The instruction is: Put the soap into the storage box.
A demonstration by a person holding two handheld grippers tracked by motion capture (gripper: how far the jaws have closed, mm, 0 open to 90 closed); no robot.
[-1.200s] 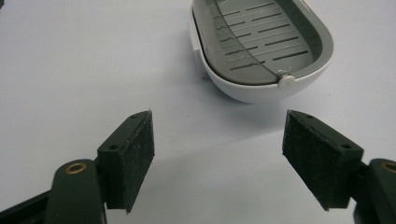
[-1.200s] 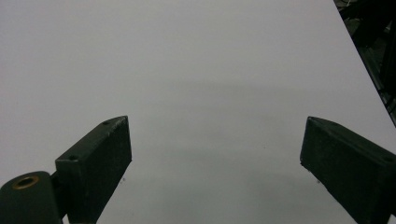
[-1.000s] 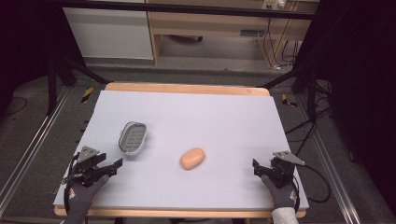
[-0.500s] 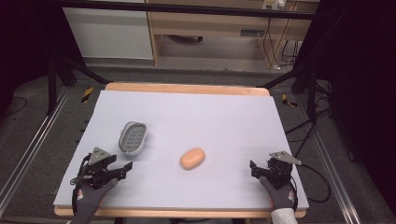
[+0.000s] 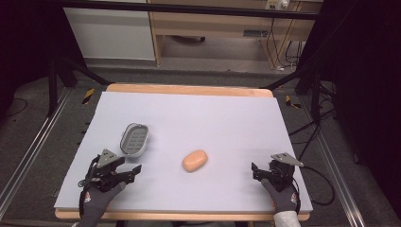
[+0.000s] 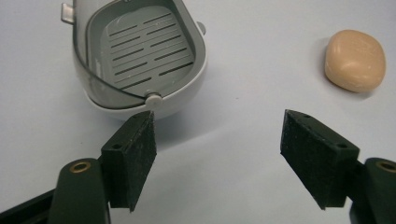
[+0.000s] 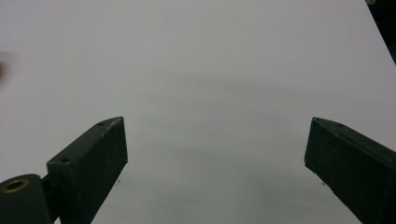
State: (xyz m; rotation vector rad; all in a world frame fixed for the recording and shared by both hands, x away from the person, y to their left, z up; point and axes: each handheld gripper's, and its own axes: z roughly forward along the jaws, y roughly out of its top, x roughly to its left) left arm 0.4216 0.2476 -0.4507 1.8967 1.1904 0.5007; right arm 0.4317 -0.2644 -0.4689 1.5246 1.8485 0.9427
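Observation:
A grey slotted soap dish (image 5: 135,139) lies on the white table top (image 5: 213,118), left of centre. A peach bar of soap (image 5: 195,161) rests to its right, apart from it. My left gripper (image 5: 128,165) hovers open just in front of the dish. In the left gripper view the dish (image 6: 140,51) sits right beyond the left jaw, the soap (image 6: 355,59) lies at the upper right, and nothing is between the jaws of the gripper (image 6: 217,135). My right gripper (image 5: 255,171) is open near the front right, its jaws (image 7: 217,140) spread over bare table.
The table's wooden rim (image 5: 189,89) runs along the far side. Beyond it stand a cabinet (image 5: 111,33) and a wooden shelf unit (image 5: 213,28). Cables (image 5: 312,137) trail on the floor at the right.
My left gripper has moved forward and to the right, closer to the soap dish. The right gripper has edged slightly left. Dish and soap have not moved.

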